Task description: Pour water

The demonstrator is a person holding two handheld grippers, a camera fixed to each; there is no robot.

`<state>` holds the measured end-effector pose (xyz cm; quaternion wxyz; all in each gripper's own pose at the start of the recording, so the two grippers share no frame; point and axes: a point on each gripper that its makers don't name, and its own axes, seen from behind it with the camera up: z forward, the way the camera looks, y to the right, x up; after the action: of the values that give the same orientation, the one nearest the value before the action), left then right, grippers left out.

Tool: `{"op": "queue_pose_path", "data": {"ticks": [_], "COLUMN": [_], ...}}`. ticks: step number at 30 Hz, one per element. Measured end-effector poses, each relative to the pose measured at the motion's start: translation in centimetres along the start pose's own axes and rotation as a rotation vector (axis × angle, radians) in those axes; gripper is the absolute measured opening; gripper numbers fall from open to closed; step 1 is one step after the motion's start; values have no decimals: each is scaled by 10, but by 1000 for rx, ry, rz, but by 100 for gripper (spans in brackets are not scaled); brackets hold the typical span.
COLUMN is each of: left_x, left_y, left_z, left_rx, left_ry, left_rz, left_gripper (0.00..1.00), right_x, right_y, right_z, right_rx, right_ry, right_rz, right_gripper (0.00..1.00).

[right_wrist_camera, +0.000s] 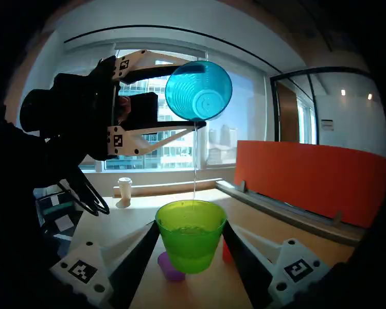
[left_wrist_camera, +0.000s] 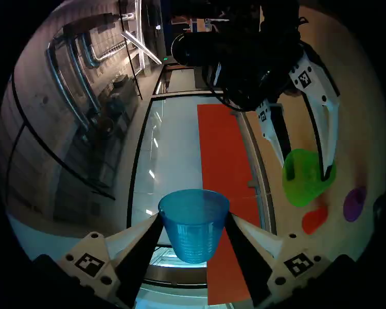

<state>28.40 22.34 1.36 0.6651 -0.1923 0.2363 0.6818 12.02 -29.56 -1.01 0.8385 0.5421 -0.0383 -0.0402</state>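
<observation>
My left gripper (left_wrist_camera: 194, 232) is shut on a blue ribbed cup (left_wrist_camera: 193, 224); in the right gripper view that blue cup (right_wrist_camera: 198, 90) hangs tipped on its side above, held by the left gripper (right_wrist_camera: 195, 91). A thin stream of water (right_wrist_camera: 194, 159) falls from it into a green cup (right_wrist_camera: 191, 242) that my right gripper (right_wrist_camera: 190, 242) is shut on, upright, with water inside. In the left gripper view the green cup (left_wrist_camera: 305, 176) sits between the right gripper's white fingers (left_wrist_camera: 327, 118) over the wooden table (left_wrist_camera: 347, 154).
A purple cup (right_wrist_camera: 168, 266) and a red cup (right_wrist_camera: 226, 252) stand on the table just behind the green cup. A white paper cup (right_wrist_camera: 124, 189) stands by the window. An orange partition (right_wrist_camera: 316, 175) runs along the table's right side. A person's dark sleeve (right_wrist_camera: 18, 170) is at left.
</observation>
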Motion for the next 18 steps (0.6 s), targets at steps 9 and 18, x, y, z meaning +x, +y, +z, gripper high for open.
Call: {"op": "queue_pose_path", "data": {"ticks": [9,18], "left_x": [-3,-5], "left_y": [-2,-4], "left_z": [0,1], "left_rx": [0,1], "left_ry": [-2,-3], "left_rz": [4,4], "left_gripper": [85,85], "right_x": [0,0], "right_y": [0,-1], "right_z": [0,0], "right_rx": [-1,-1], "right_ry": [1,2], "right_rz": [-1,-3], "right_gripper": [90,90]}}
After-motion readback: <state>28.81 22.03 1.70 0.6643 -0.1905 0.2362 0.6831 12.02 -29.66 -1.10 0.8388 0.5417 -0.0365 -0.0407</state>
